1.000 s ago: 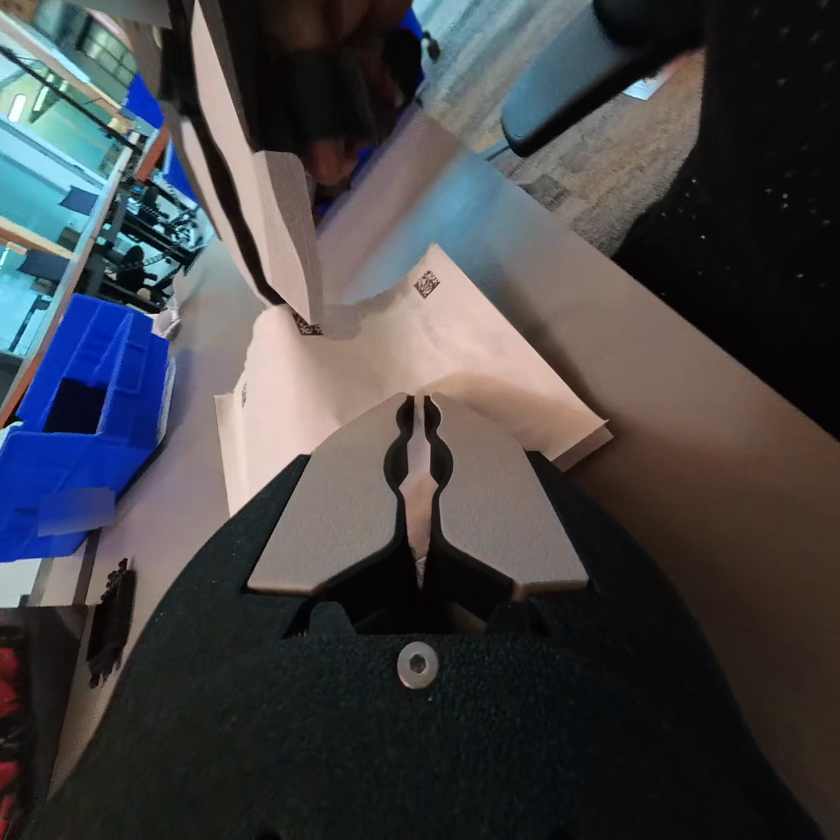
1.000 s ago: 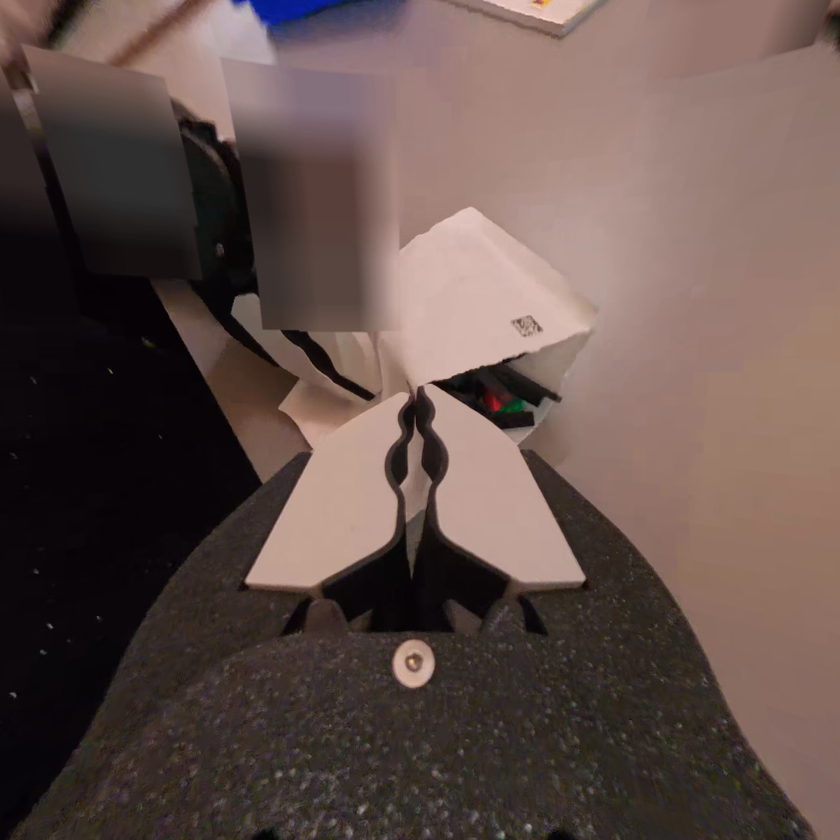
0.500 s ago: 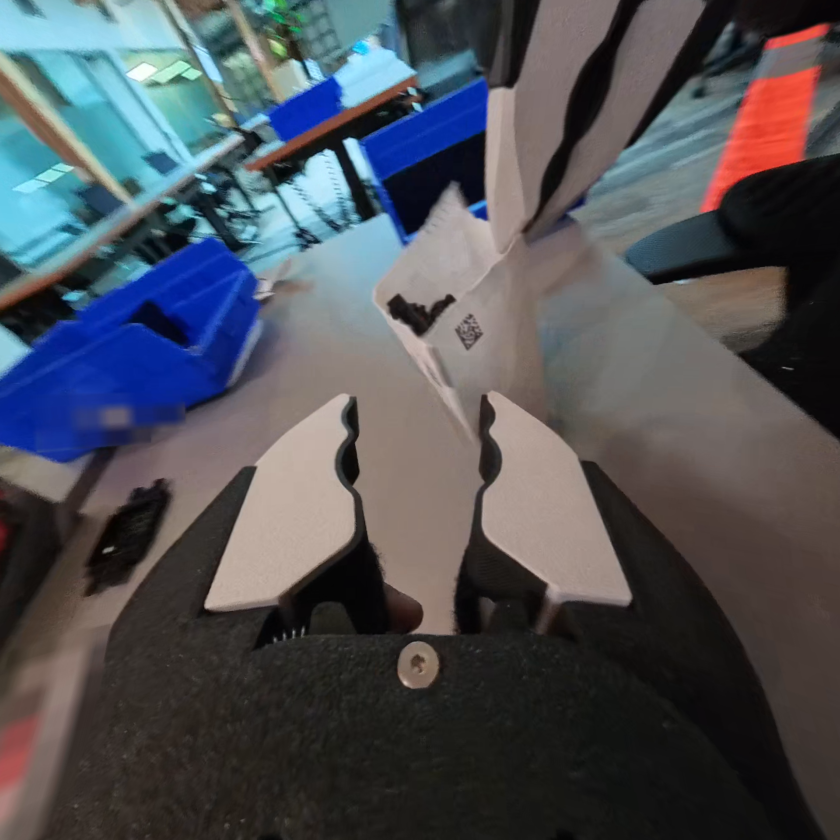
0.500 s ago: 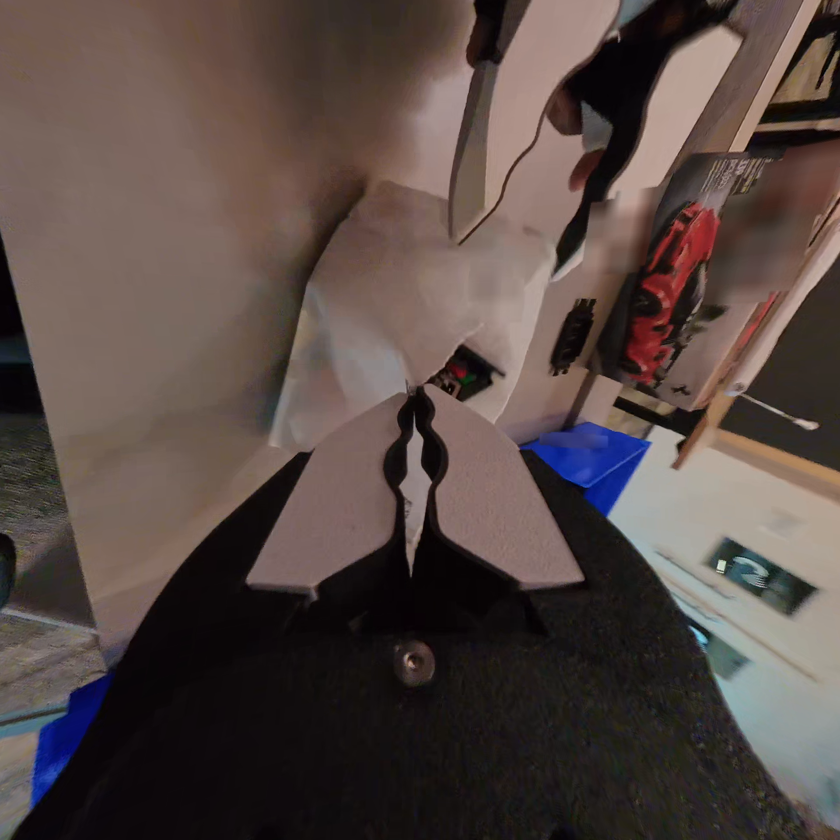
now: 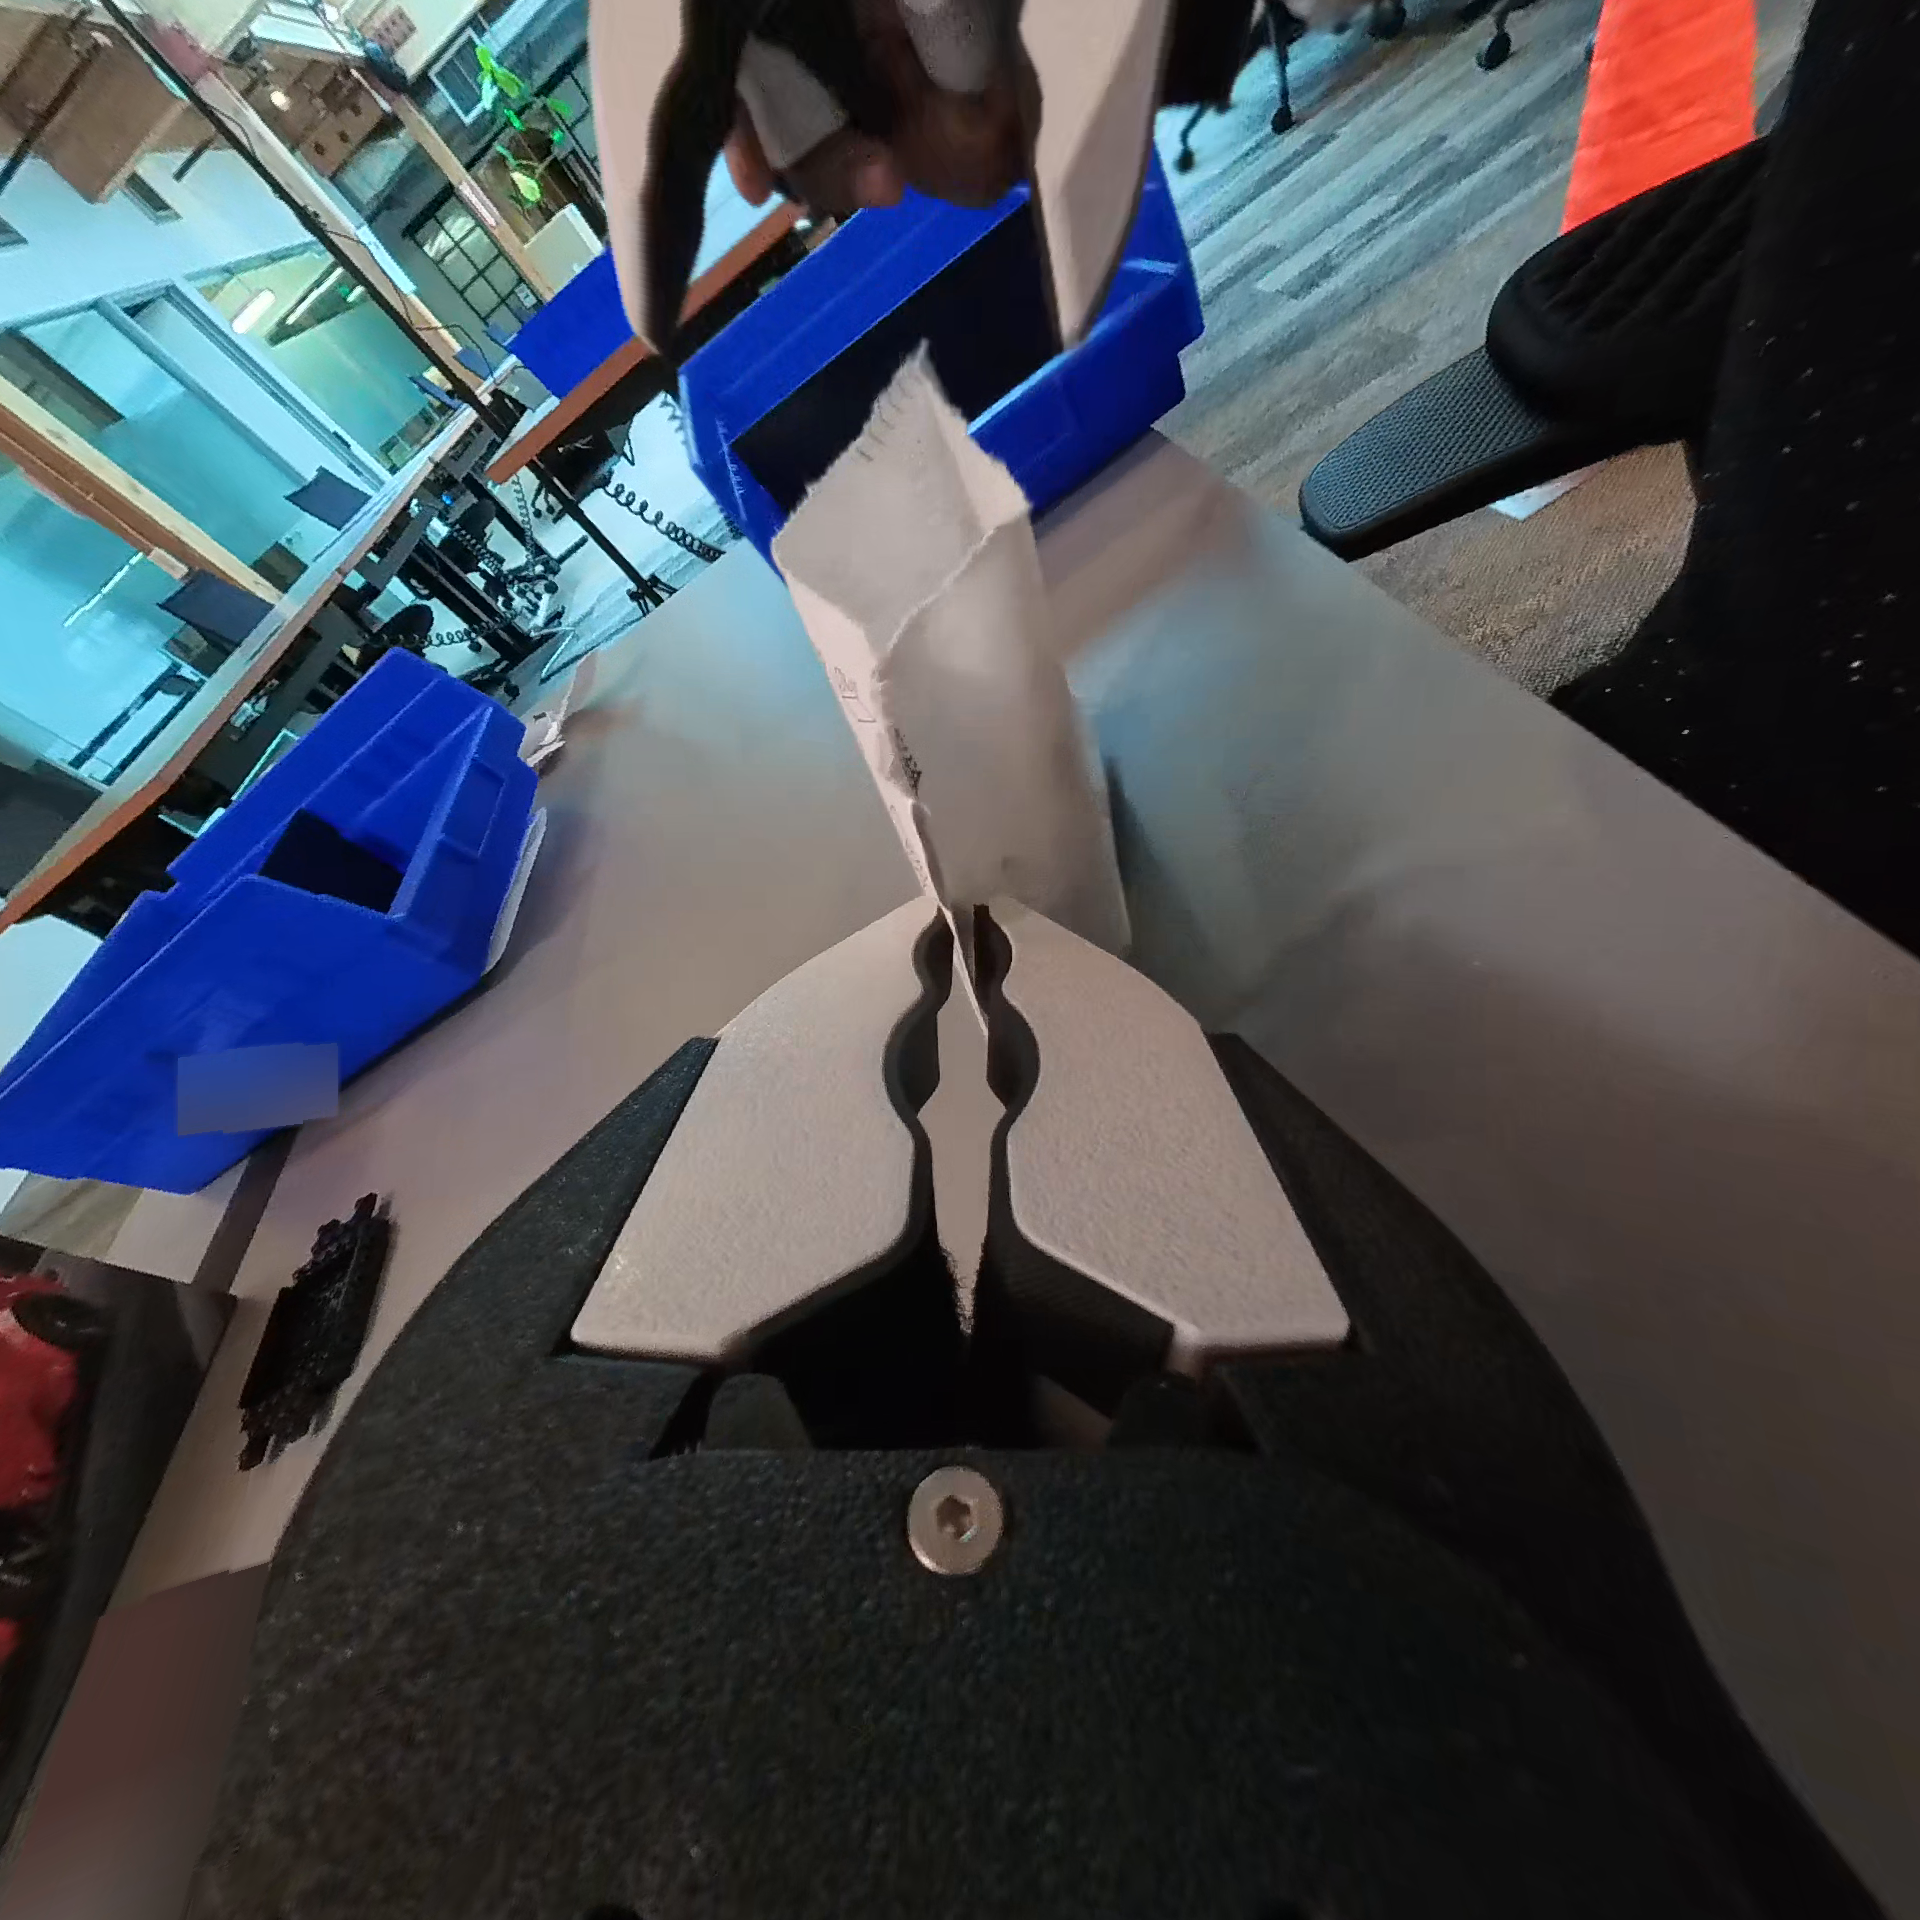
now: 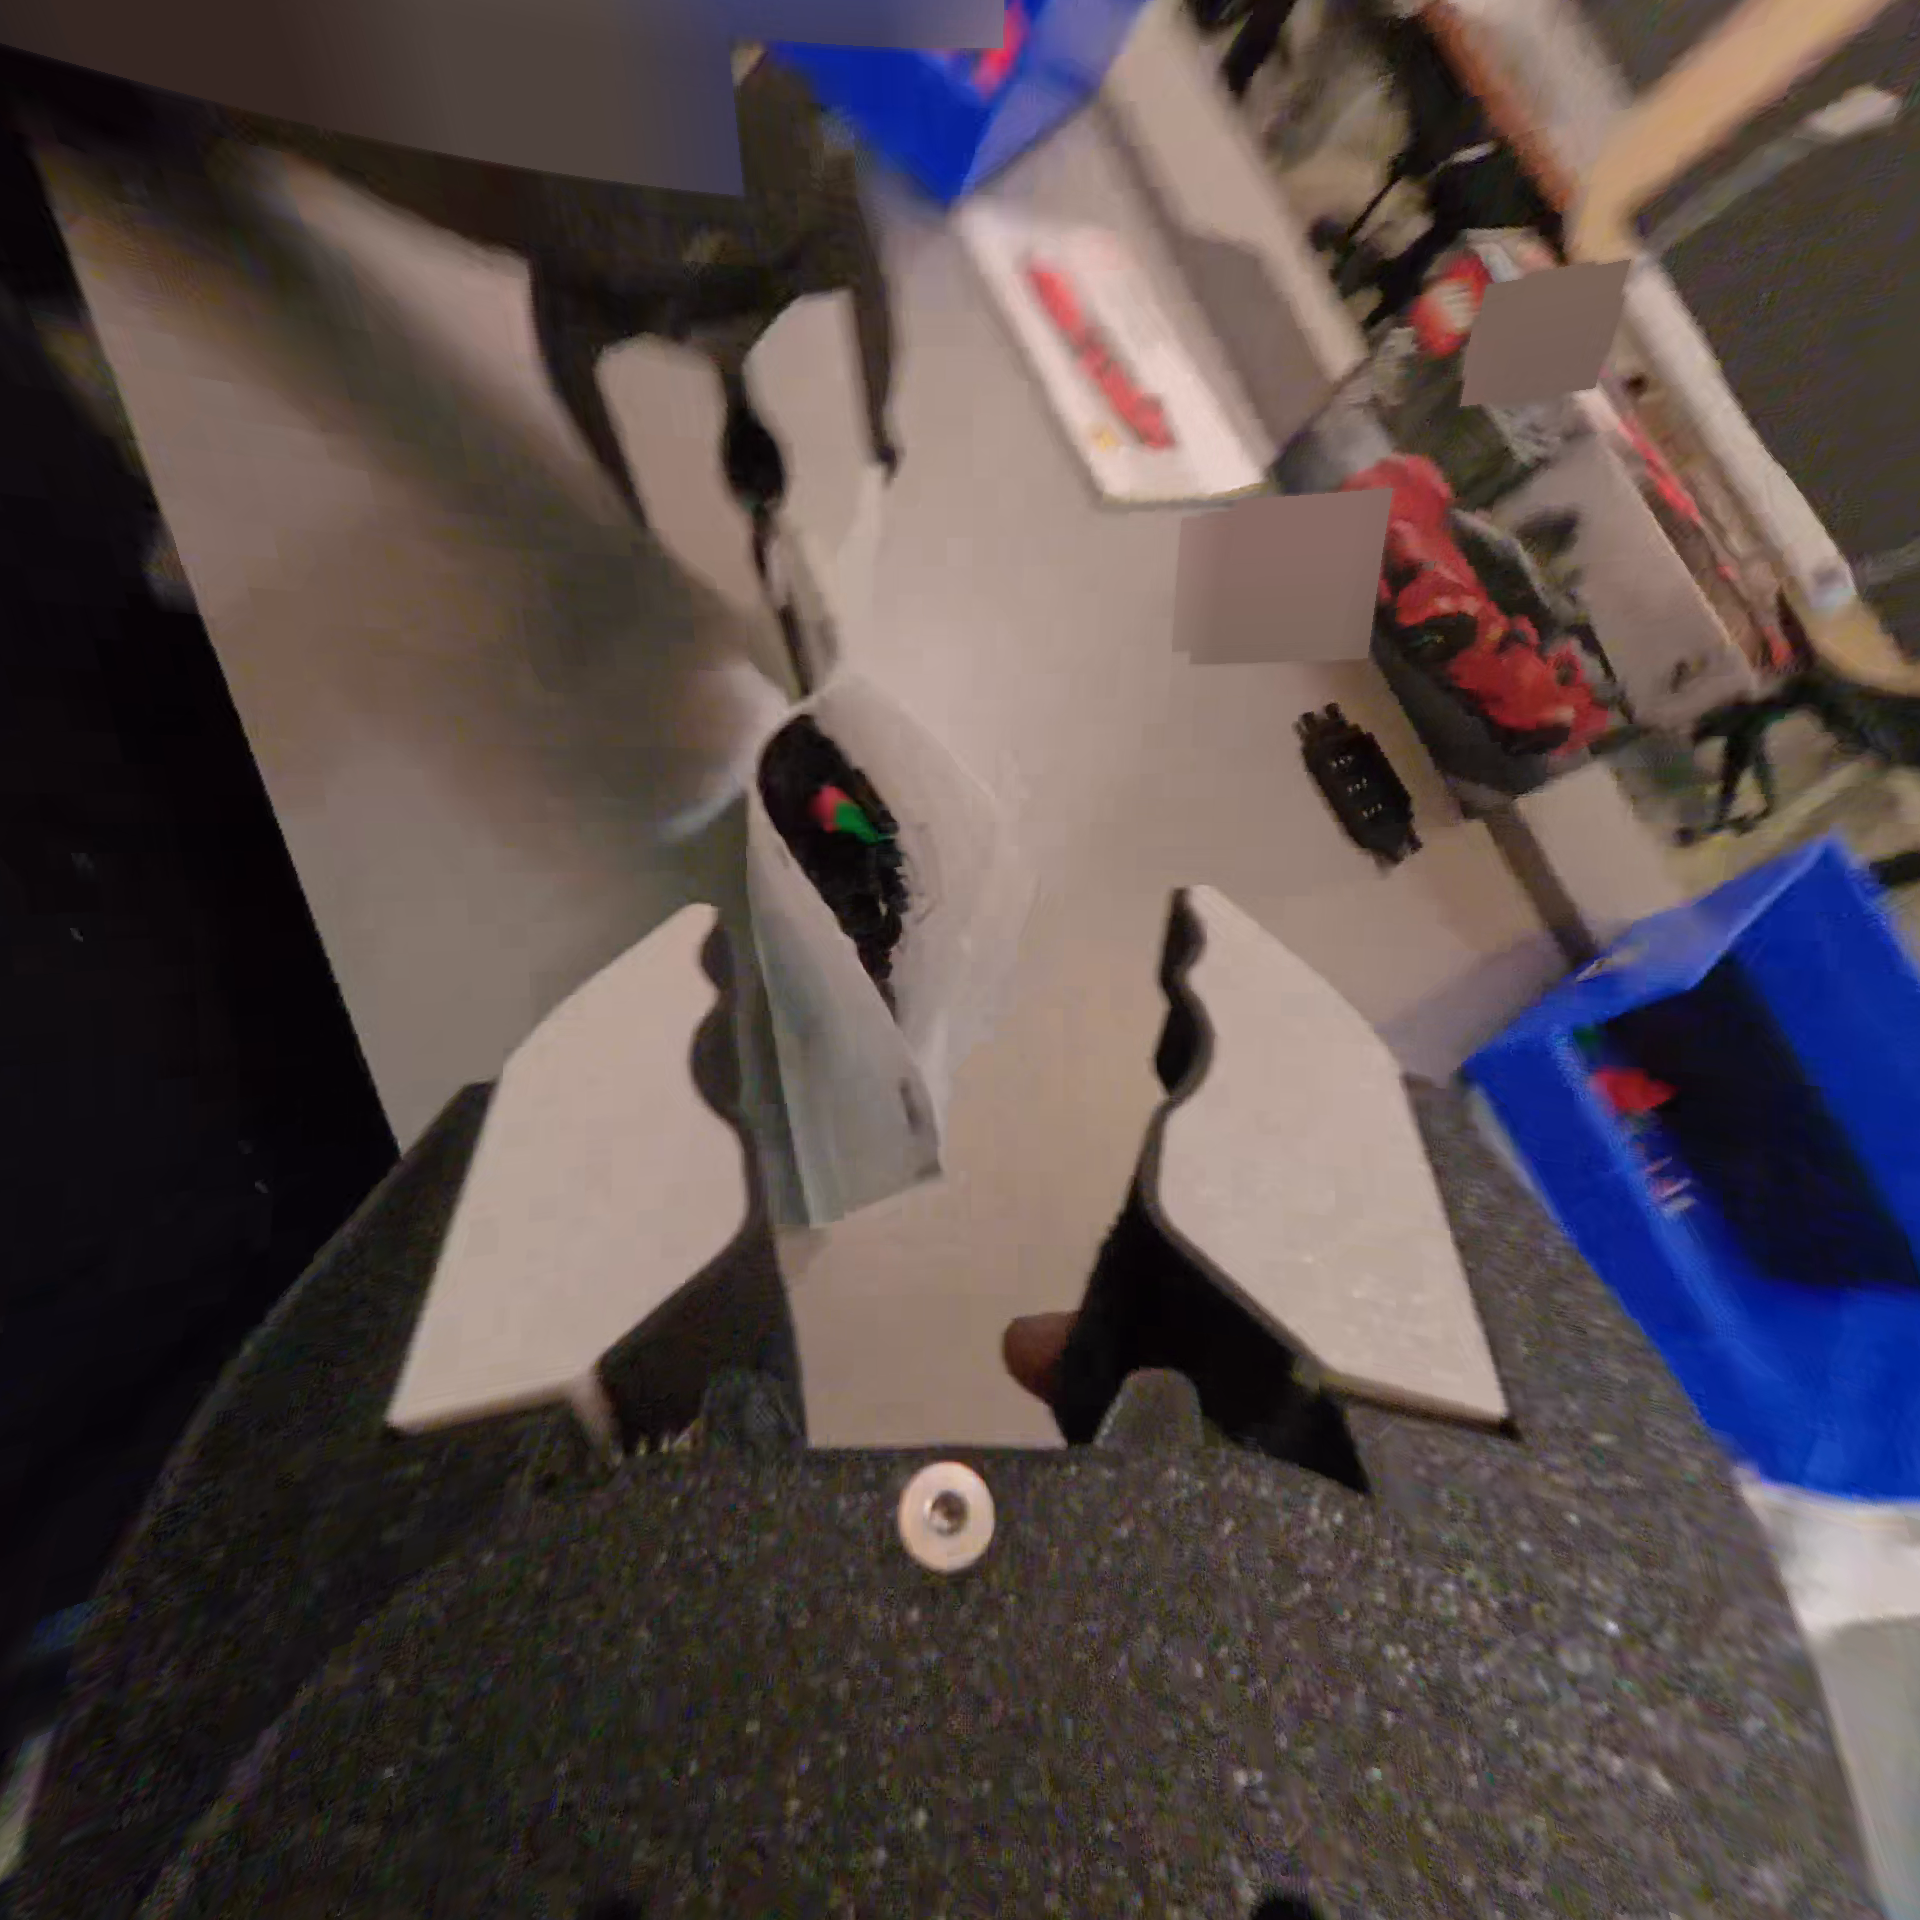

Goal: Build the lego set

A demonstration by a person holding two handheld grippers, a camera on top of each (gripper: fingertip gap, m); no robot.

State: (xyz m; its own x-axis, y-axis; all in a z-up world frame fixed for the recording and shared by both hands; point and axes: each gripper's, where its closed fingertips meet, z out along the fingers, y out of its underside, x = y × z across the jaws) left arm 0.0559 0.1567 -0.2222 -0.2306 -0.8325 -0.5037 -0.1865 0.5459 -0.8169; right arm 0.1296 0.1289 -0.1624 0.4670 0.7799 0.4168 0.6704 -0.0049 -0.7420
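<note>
Jaws of the left gripper [image 5: 961, 920] pinched the torn white paper bag [image 5: 966, 665]; the right gripper [image 6: 951, 914] gaped apart, so small black pieces [image 6: 852, 852] could spill onto the counter [image 5: 1455, 883].

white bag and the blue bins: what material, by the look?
White bag: likely matte paper; its top edge is torn and fibrous, and it creases sharply. It is pinched in the left gripper.
Blue bins: probably moulded plastic, with an even colour, a slight sheen and rigid stepped walls.
</note>
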